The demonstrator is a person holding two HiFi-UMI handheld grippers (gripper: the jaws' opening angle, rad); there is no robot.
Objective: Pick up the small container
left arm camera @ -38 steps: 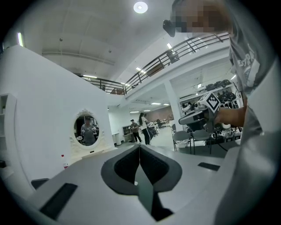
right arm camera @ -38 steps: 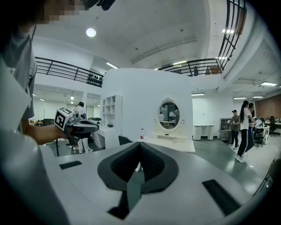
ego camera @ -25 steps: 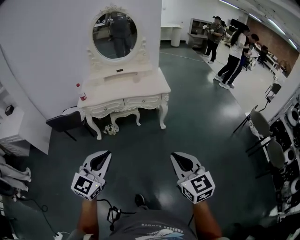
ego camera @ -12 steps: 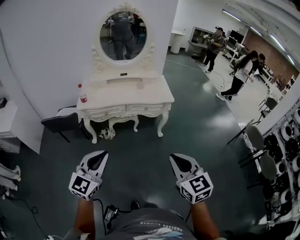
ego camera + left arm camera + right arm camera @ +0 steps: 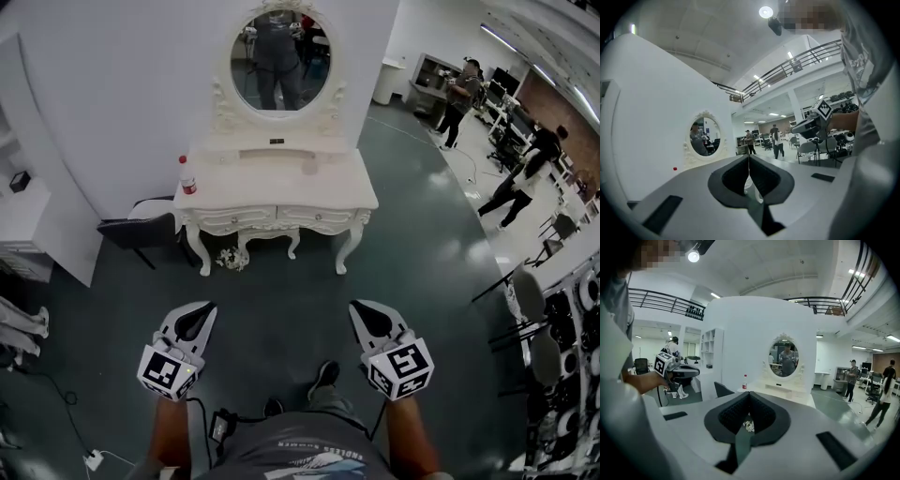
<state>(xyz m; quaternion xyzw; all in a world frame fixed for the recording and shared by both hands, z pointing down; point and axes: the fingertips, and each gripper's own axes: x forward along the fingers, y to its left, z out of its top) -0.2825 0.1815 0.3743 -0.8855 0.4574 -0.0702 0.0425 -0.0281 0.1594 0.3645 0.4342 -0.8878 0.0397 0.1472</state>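
A white vanity table [image 5: 281,192] with an oval mirror [image 5: 280,56] stands ahead against a white wall. Near the back of its top lies a small pale object [image 5: 309,167], too small to make out. A red-capped bottle [image 5: 187,175] stands at the top's left end, and it also shows in the right gripper view [image 5: 744,382]. My left gripper [image 5: 195,319] and right gripper [image 5: 367,314] are held low over the dark floor, well short of the table. Both are shut with nothing in them; the jaws meet in the left gripper view [image 5: 749,157] and the right gripper view [image 5: 750,393].
A dark chair [image 5: 141,230] sits left of the table beside a white shelf unit [image 5: 23,211]. Something small and white [image 5: 232,260] lies under the table. Grey chairs [image 5: 530,295] line the right side. People [image 5: 520,183] stand far back right. A cable [image 5: 70,427] trails on the floor.
The vanity table has shifted right and looks slightly nearer in the head view. A foot now shows between the grippers. Both grippers stay shut at the same height.
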